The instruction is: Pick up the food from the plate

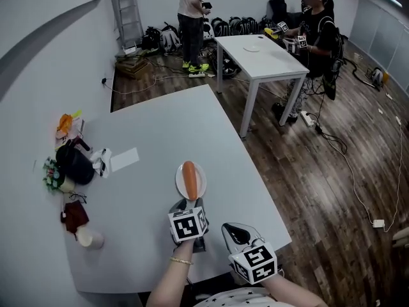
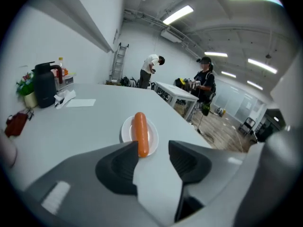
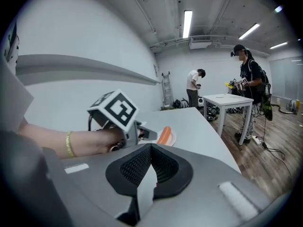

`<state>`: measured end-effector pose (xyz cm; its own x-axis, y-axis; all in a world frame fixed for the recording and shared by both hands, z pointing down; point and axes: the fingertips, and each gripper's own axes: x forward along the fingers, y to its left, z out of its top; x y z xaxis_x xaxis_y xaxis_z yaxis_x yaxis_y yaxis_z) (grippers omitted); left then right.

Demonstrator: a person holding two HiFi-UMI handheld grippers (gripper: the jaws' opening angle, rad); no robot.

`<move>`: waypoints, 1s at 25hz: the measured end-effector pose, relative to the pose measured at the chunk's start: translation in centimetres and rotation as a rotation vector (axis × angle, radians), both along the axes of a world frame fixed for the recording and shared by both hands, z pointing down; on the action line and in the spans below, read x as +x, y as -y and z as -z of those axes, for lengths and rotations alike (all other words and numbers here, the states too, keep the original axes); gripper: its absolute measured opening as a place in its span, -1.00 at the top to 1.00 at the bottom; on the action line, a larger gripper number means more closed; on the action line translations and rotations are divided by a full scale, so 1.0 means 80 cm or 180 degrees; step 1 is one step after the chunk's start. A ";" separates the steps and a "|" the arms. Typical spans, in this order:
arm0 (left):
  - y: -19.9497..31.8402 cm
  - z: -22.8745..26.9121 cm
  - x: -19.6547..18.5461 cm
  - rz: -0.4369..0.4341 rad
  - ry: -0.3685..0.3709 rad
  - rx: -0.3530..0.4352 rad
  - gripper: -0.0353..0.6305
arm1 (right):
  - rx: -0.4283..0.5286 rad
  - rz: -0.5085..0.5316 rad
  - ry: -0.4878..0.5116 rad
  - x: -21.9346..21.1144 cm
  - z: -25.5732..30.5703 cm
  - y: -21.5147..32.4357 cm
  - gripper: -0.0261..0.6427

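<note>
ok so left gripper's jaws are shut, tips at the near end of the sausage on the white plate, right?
No: the left gripper has its jaws apart, not shut, as the left gripper view shows. The rest holds: its tips are at the near end of the sausage on the white plate.

Orange sausage lying lengthwise on small white plate, untouched

You stand at a large grey table set against a white wall, with dark wood-plank floor to your right. Further back — a smaller white table, a ladder by the far wall, and strip lights on the ceiling.
</note>
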<state>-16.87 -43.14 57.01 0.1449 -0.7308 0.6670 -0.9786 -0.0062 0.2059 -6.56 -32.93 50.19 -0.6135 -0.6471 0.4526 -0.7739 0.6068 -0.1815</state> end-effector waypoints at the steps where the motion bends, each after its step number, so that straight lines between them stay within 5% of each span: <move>1: 0.018 -0.016 -0.002 -0.0028 0.0070 -0.0094 0.27 | -0.0041 -0.0008 -0.0011 -0.001 -0.006 0.004 0.93; 3: 0.050 -0.044 -0.006 -0.0076 0.0200 -0.0244 0.11 | -0.0114 -0.0023 -0.0021 -0.005 -0.019 0.012 0.93; 10: 0.146 -0.106 -0.013 -0.0142 0.0554 -0.0531 0.03 | -0.0333 -0.0157 -0.0071 -0.010 -0.063 0.047 0.93; 15: 0.185 -0.115 -0.018 0.0025 0.0281 -0.0706 -0.02 | -0.0437 -0.0198 -0.0072 -0.011 -0.078 0.058 0.93; 17: 0.186 -0.115 -0.026 0.0111 0.0361 -0.0747 0.16 | -0.0479 -0.0192 -0.0076 -0.012 -0.080 0.055 0.93; 25: 0.184 -0.115 -0.028 0.0051 0.0384 -0.0726 0.21 | -0.0497 -0.0104 -0.0097 -0.021 -0.081 0.050 0.93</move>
<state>-19.14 -57.85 66.19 0.0439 -0.5612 0.8265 -0.9957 0.0428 0.0819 -8.25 -36.97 56.64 -0.5778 -0.5867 0.5674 -0.7993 0.5476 -0.2477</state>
